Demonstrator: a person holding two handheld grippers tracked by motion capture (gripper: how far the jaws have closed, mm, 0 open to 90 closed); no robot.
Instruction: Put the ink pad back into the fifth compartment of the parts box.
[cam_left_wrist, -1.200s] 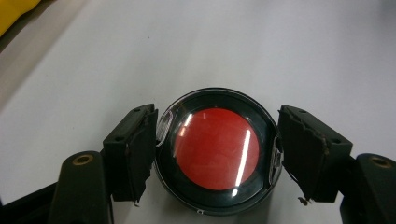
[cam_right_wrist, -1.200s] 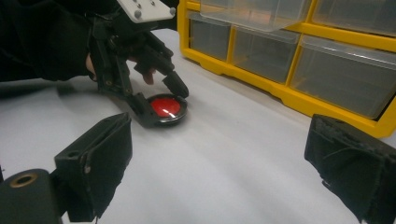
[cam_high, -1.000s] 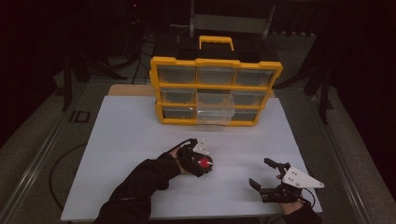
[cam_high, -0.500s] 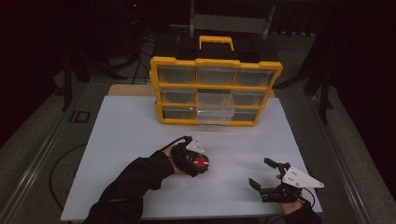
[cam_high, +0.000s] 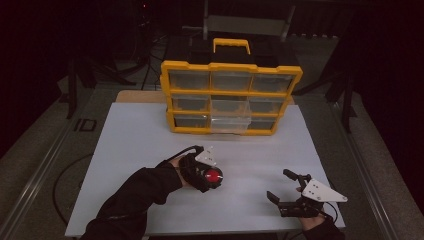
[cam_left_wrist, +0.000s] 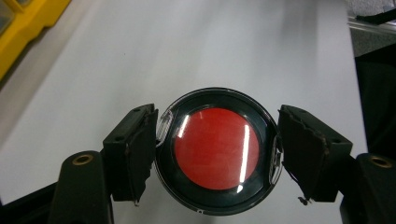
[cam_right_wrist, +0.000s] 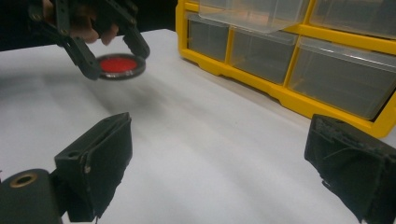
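Note:
A round red disc in a black rim (cam_left_wrist: 215, 150) is clamped between the two black jaws of my left gripper (cam_high: 212, 178), held a little above the white table. The same red disc (cam_right_wrist: 118, 65) shows far off in the right gripper view, level and off the surface. My right gripper (cam_high: 281, 190) rests near the table's front right edge, jaws wide apart with nothing between them. In its own view the right gripper (cam_right_wrist: 219, 161) frames bare tabletop.
A yellow drawer organizer (cam_high: 231, 96) with clear drawers stands at the back of the white table (cam_high: 130, 150); one middle drawer (cam_high: 230, 118) is pulled out. The organizer (cam_right_wrist: 299, 51) lies close ahead in the right gripper view. Dark floor surrounds the table.
My left gripper with the red disc has shifted slightly left and nearer the front. The right gripper has stayed in place.

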